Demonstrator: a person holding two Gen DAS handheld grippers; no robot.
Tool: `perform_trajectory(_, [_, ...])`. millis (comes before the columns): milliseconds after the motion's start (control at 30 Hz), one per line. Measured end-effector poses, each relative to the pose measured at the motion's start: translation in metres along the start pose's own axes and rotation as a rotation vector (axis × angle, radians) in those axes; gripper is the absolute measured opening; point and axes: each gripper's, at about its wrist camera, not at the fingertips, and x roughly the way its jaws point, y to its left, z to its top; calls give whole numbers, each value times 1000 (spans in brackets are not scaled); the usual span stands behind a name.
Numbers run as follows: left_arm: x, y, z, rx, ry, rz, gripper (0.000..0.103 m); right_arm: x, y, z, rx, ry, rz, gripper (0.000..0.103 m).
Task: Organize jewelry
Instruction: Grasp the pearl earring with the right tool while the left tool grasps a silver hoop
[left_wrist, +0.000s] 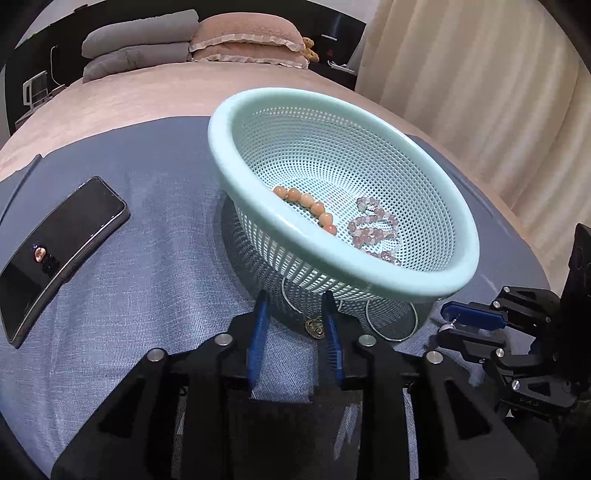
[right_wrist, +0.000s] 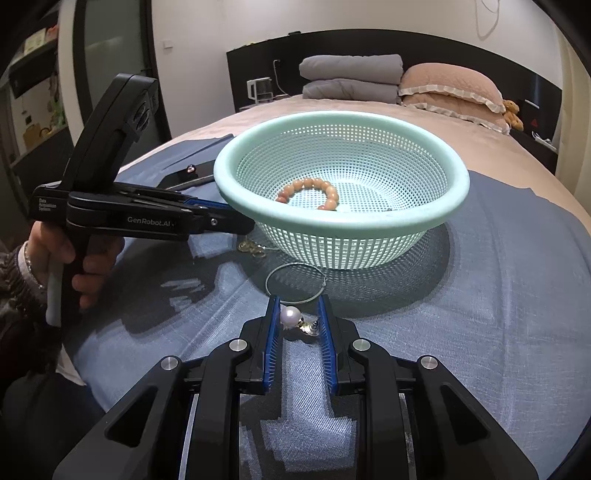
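Note:
A mint green perforated basket (left_wrist: 458, 273) (right_wrist: 454, 181) sits on a blue cloth and holds an orange bead bracelet (left_wrist: 308, 206) (right_wrist: 328, 192) and a pale pink bead bracelet (left_wrist: 373, 229). My left gripper (left_wrist: 295, 306) is open, its fingers on either side of a gold pendant (left_wrist: 314, 326) by the basket's base. A thin silver hoop (left_wrist: 391, 321) (right_wrist: 295, 284) lies beside it. My right gripper (right_wrist: 297, 310) is open around a pearl earring (right_wrist: 290, 316) on the cloth; it shows at the right in the left wrist view (left_wrist: 452, 325).
A black phone (left_wrist: 55, 254) lies on the cloth to the left. The blue cloth (right_wrist: 498, 295) covers a pink bed with grey and pink pillows (left_wrist: 192, 40) at the head. Curtains (left_wrist: 480, 92) hang at the right.

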Motion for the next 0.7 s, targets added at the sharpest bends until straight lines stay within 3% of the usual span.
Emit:
perform_trajectory(167, [13, 2, 4, -19, 36, 5, 33, -1, -2, -1, 6, -5, 2, 19])
perform_trajectory(233, [18, -7, 7, 33, 51, 56, 21, -1, -1, -1, 6, -5, 1, 20])
perform_trajectory(267, [22, -11, 8, 57, 63, 80, 5, -1, -2, -1, 6, -6, 1, 20])
perform_trajectory(300, [24, -13, 8, 64, 70, 85, 3, -2, -1, -1, 4, -9, 1, 20])
perform_trajectory(467, [13, -8, 5, 16, 74, 47, 2, -8, -2, -2, 5, -24, -6, 20])
perform_trajectory(700, [-29, 4, -9, -12, 41, 49, 2, -20, -8, 2, 40, -60, -5, 20])
